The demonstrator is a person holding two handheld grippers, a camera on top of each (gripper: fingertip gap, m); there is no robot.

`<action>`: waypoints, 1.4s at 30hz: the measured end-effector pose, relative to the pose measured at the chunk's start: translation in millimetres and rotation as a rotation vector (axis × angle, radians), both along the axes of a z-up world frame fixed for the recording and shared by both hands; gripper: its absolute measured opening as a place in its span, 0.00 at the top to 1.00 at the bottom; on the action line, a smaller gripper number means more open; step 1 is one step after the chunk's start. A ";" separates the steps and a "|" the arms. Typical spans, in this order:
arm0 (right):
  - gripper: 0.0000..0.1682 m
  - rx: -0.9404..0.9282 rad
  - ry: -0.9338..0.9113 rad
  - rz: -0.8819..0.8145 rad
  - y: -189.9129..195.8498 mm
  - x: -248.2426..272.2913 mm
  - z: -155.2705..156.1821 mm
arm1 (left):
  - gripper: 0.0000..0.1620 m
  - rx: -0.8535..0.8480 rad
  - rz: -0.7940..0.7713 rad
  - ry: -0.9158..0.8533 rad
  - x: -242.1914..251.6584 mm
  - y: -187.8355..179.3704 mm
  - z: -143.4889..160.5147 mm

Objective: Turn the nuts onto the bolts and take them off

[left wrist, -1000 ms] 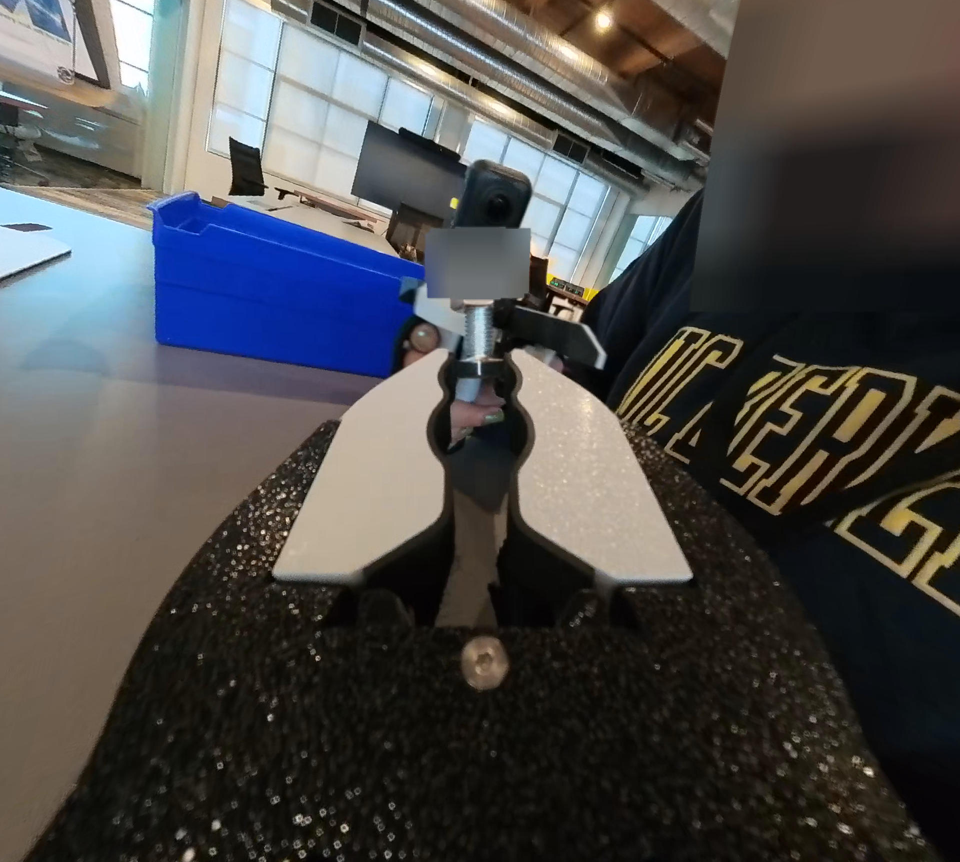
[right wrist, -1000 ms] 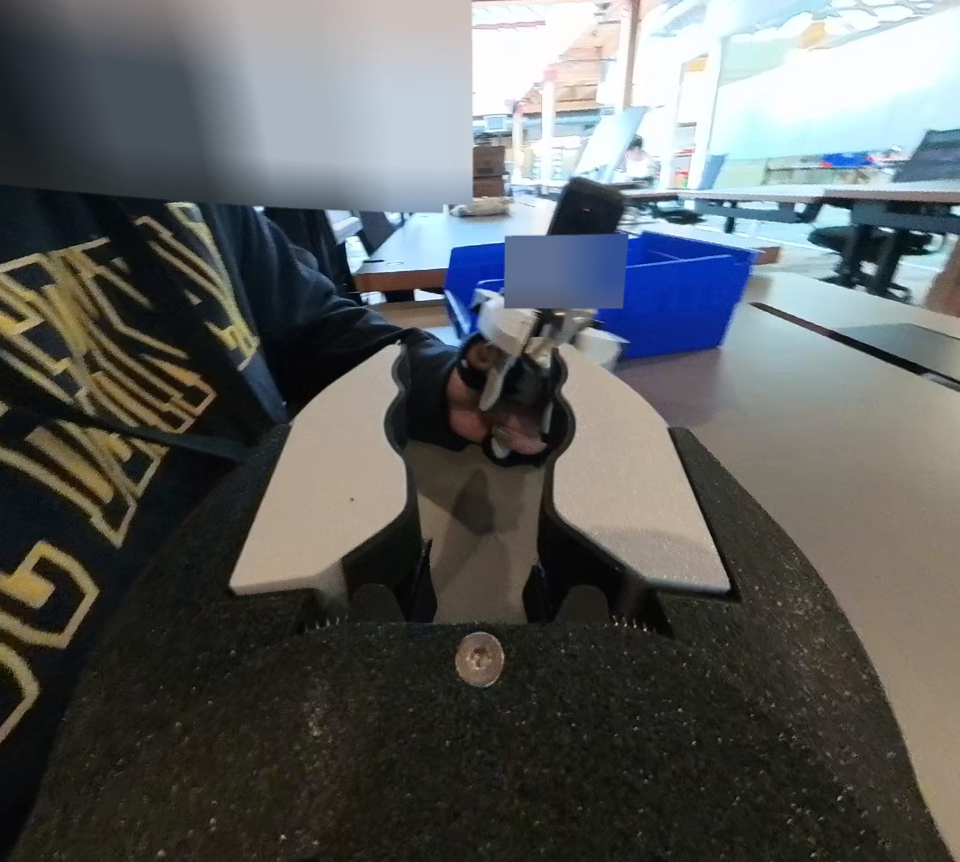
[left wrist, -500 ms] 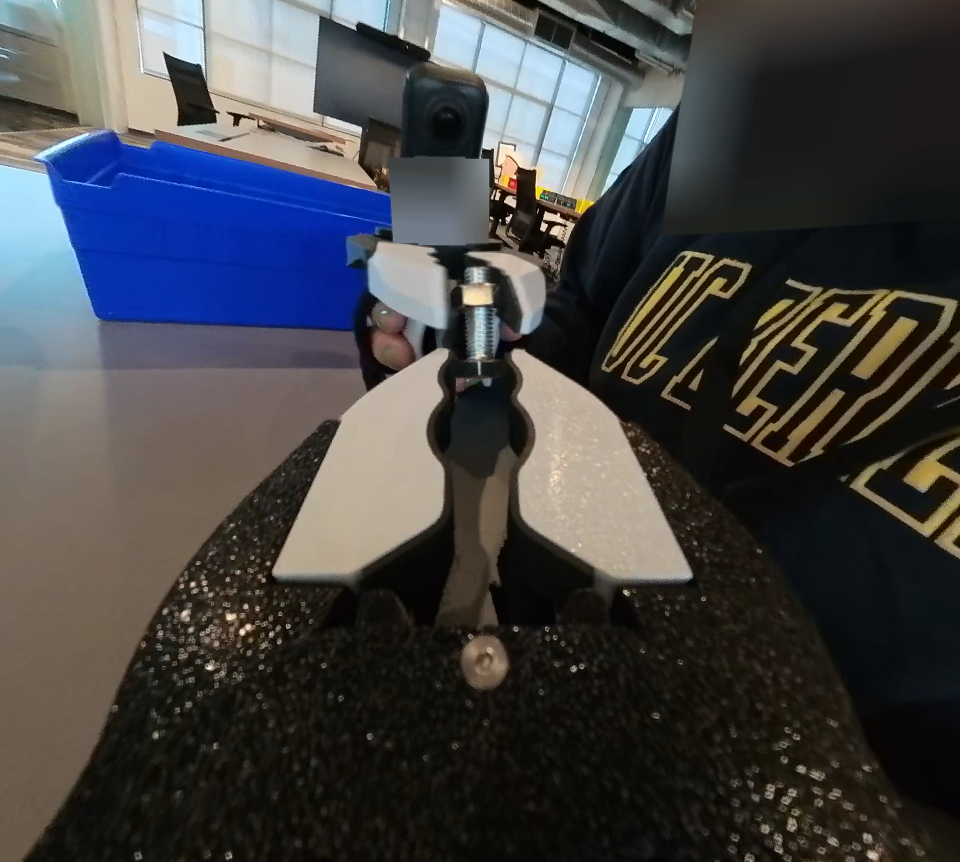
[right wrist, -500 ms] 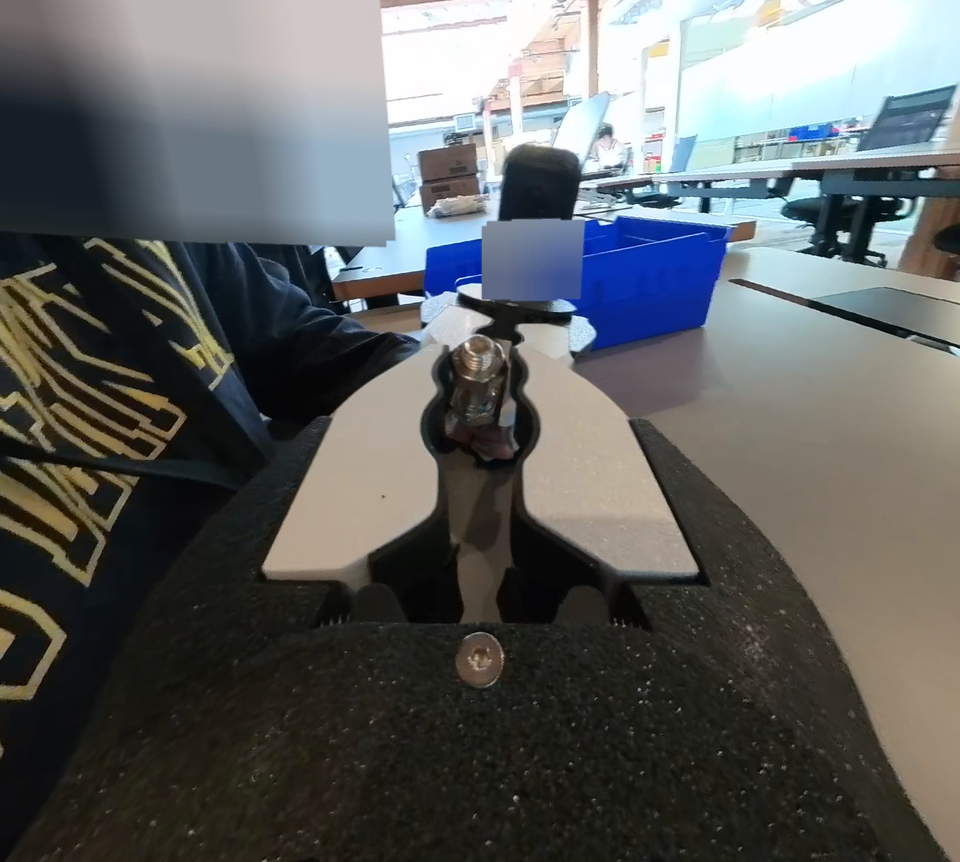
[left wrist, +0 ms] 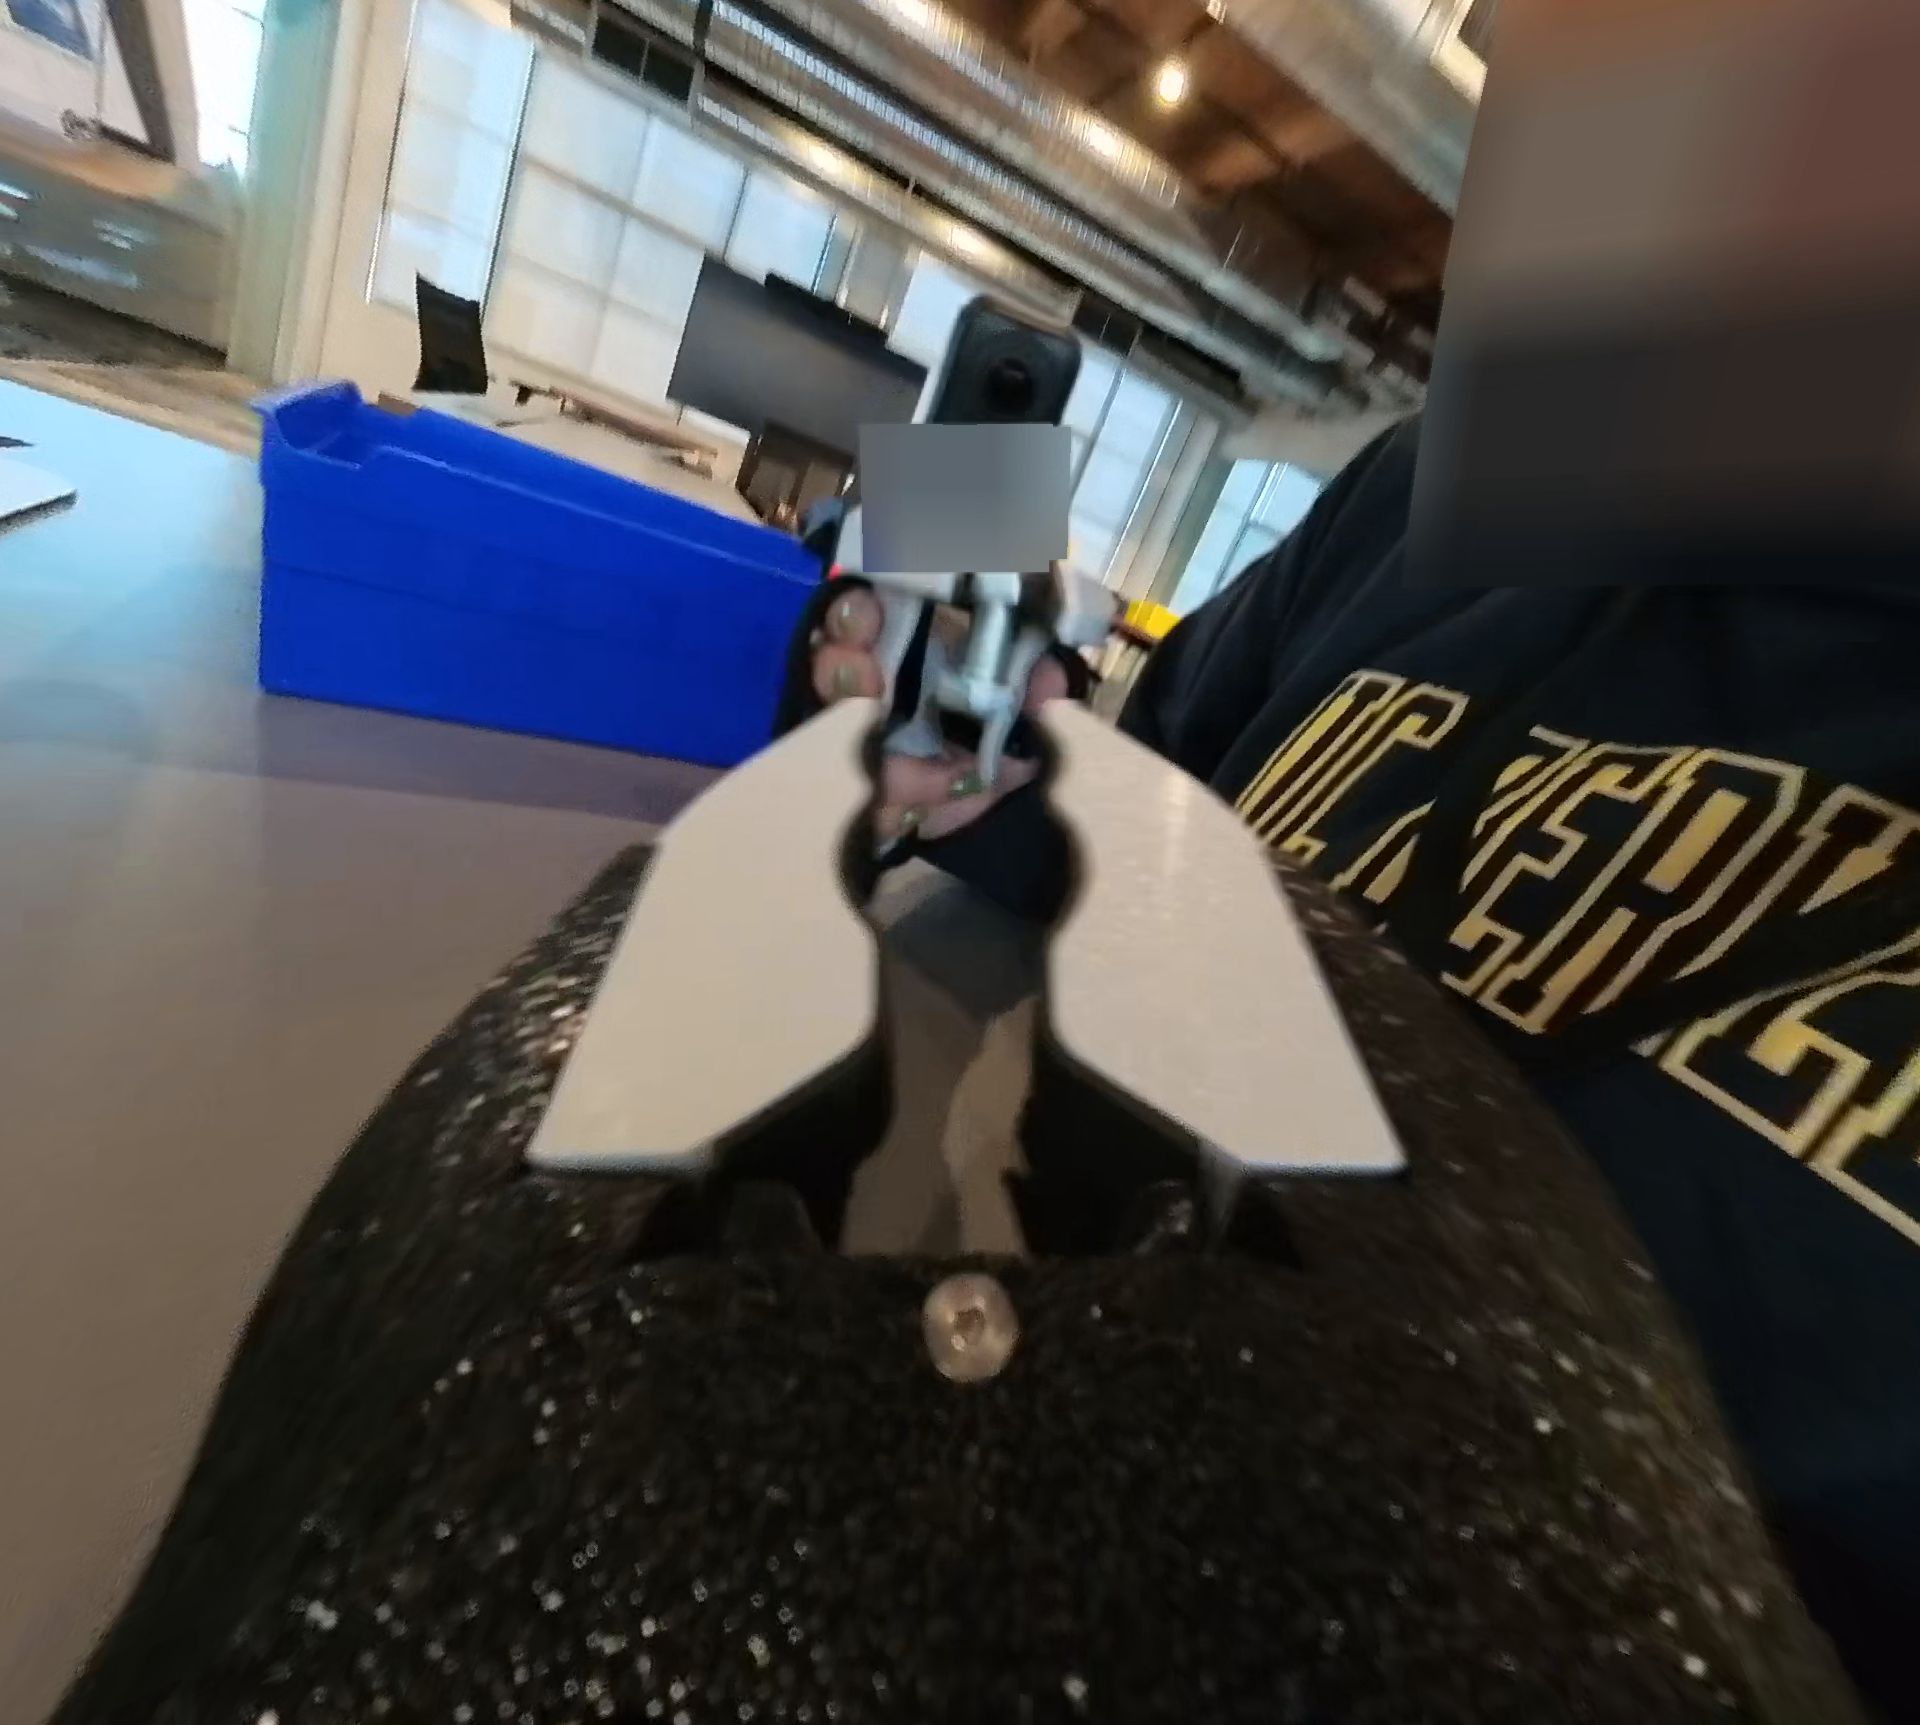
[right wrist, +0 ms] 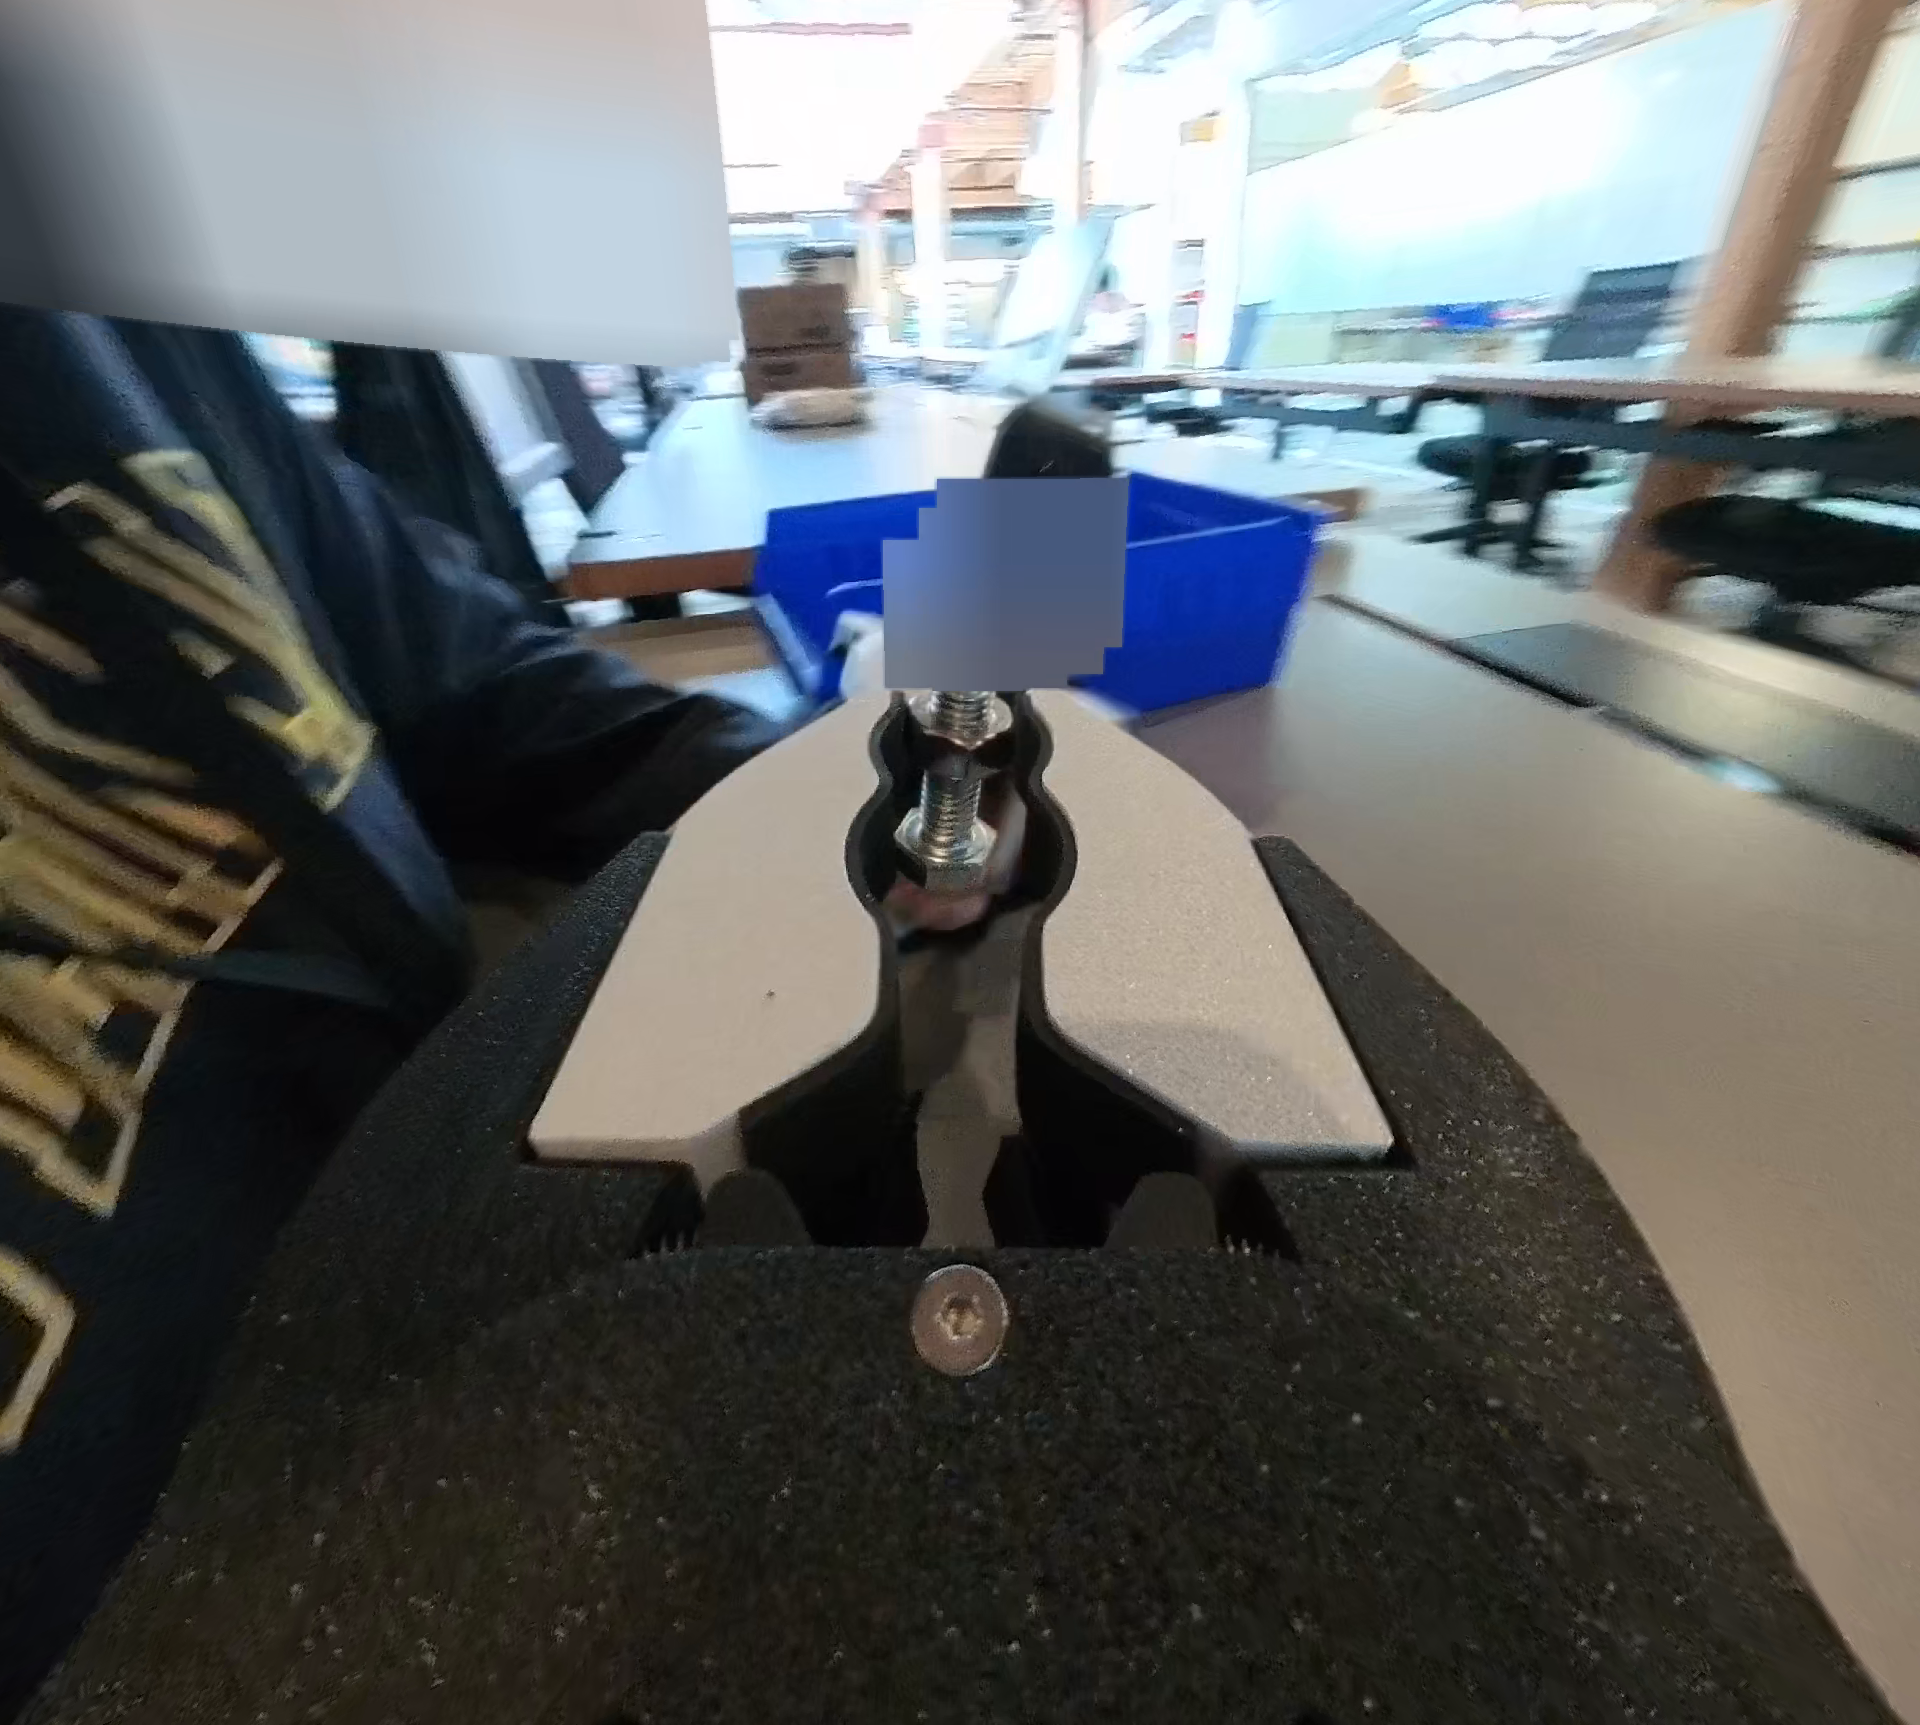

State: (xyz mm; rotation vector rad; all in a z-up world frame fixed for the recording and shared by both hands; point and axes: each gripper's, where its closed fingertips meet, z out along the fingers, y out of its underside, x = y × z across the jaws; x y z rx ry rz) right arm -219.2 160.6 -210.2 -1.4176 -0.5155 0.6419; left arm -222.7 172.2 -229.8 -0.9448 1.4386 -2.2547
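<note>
A silver bolt with a hex nut threaded on it lies along my right gripper's jaws. The right fingertips are shut on the nut, and the bolt's other hex end sits in the wider hollow behind them, untouched. In the left wrist view the same bolt stands upright just beyond my left gripper. The left gripper is open, with a gap on each side of the bolt's lower hex end. The left view is blurred by motion.
A blue plastic bin stands on the grey table behind the grippers; it also shows in the right wrist view. The person's dark sweatshirt is close on one side, and a hand holds the right gripper. The tips of both grippers are at nearly the same place.
My right gripper, wide open a second ago, shut on the nut and still holds it. My left gripper, shut on the bolt's lower end until half a second ago, has opened off it.
</note>
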 end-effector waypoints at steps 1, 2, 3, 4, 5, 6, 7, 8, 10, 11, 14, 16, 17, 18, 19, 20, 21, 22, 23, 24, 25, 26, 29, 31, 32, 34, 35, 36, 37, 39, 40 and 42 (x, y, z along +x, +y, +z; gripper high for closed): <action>0.89 0.001 -0.005 -0.049 0.3 6.1 6.6 | 0.93 -0.011 -0.007 -0.006 -1.2 0.8 1.0; 0.89 -0.003 -0.013 -0.097 -0.9 12.8 14.0 | 1.00 -0.016 -0.013 -0.009 -1.9 0.9 1.6; 0.89 -0.006 -0.025 -0.136 -4.3 19.5 22.1 | 1.00 -0.014 -0.008 -0.004 -1.4 0.9 1.1; 0.89 -0.008 -0.043 -0.175 -8.8 27.0 30.4 | 1.00 -0.006 -0.003 -0.002 -0.8 0.3 0.3; 0.89 -0.012 -0.066 -0.218 -13.6 36.2 38.1 | 1.00 0.006 0.000 0.000 -0.6 -0.9 -0.4; 0.89 -0.027 -0.097 -0.262 -18.9 47.1 43.9 | 1.00 0.019 0.002 0.001 -0.3 -2.4 -1.2; 0.89 -0.047 -0.133 -0.312 -24.5 60.3 48.4 | 1.00 0.030 0.002 0.003 -0.2 -3.8 -1.9; 0.89 -0.065 -0.174 -0.368 -30.6 75.6 51.5 | 1.00 0.037 0.000 0.006 -0.1 -4.9 -2.5; 0.89 -0.105 -0.276 -0.496 -44.0 112.2 52.5 | 1.00 0.039 -0.001 0.011 0.4 -5.5 -3.0; 0.89 -0.137 -0.327 -0.564 -51.1 132.6 49.4 | 1.00 0.037 0.001 0.011 0.5 -5.2 -2.9; 0.89 -0.295 -0.471 -0.732 -75.5 192.5 24.6 | 1.00 0.025 0.006 0.012 1.0 -3.6 -2.5; 0.89 -0.441 -0.548 -0.798 -93.4 226.7 -3.3 | 1.00 0.021 0.006 0.015 1.4 -3.2 -2.5; 0.89 -0.525 -0.579 -0.806 -102.6 239.7 -19.7 | 1.00 0.021 0.006 0.016 1.6 -3.3 -2.6; 0.89 -0.611 -0.599 -0.795 -111.4 249.4 -37.3 | 1.00 0.021 0.006 0.017 1.6 -3.6 -2.9; 0.89 -0.702 -0.604 -0.777 -119.7 256.5 -54.7 | 1.00 0.023 0.007 0.017 1.5 -3.7 -3.5; 0.89 -0.800 -0.593 -0.751 -127.9 261.0 -71.8 | 1.00 0.026 0.007 0.017 1.5 -4.5 -3.7; 0.89 -0.903 -0.570 -0.710 -135.8 261.9 -87.7 | 1.00 0.030 0.006 0.015 1.2 -5.2 -3.9; 0.89 -0.997 -0.542 -0.679 -142.1 262.2 -101.1 | 1.00 0.033 0.006 0.014 1.0 -5.7 -3.9; 0.89 -1.069 -0.528 -0.662 -146.3 263.5 -111.4 | 1.00 0.037 0.006 0.013 0.4 -6.2 -4.3; 0.89 -1.119 -0.530 -0.652 -148.7 264.8 -119.7 | 1.00 0.040 0.005 0.013 0.0 -6.4 -4.6; 0.89 -1.156 -0.544 -0.643 -150.4 265.8 -126.4 | 1.00 0.043 0.005 0.013 -0.4 -6.8 -5.2; 0.89 -1.179 -0.562 -0.639 -150.8 267.0 -131.3 | 1.00 0.045 0.005 0.013 -0.9 -7.0 -5.4; 0.88 -1.187 -0.533 -0.633 -144.0 265.3 -133.8 | 1.00 0.040 0.005 0.015 -2.1 -5.9 -7.5; 0.81 -1.209 -0.483 -0.630 -143.1 264.7 -132.3 | 1.00 0.032 0.007 0.016 -2.3 -4.5 -7.9; 0.80 -1.200 -0.465 -0.656 -142.6 267.6 -127.4 | 1.00 0.028 0.010 0.017 -2.1 -3.5 -8.7; 0.79 -1.139 -0.449 -0.753 -141.8 275.4 -106.8 | 1.00 0.026 0.014 0.019 -3.0 -2.0 -9.8; 0.79 -1.084 -0.450 -0.821 -140.5 278.5 -90.4 | 1.00 0.027 0.015 0.021 -3.0 -1.5 -10.4; 0.80 -1.001 -0.449 -0.895 -136.5 279.4 -69.8 | 1.00 0.028 0.015 0.024 -2.6 -1.1 -11.2; 0.82 -0.894 -0.440 -0.961 -129.4 276.4 -46.3 | 1.00 0.030 0.015 0.026 -2.1 -0.9 -12.0; 0.89 -0.645 -0.375 -0.966 -103.4 247.4 -1.0 | 1.00 0.035 0.013 0.027 -1.0 -0.4 -12.7; 0.91 -0.539 -0.335 -0.858 -85.6 216.6 13.7 | 1.00 0.038 0.014 0.027 -0.7 0.1 -12.4; 0.92 -0.442 -0.273 -0.556 -54.6 143.9 18.1 | 1.00 0.040 0.021 0.026 -1.9 -0.1 -11.0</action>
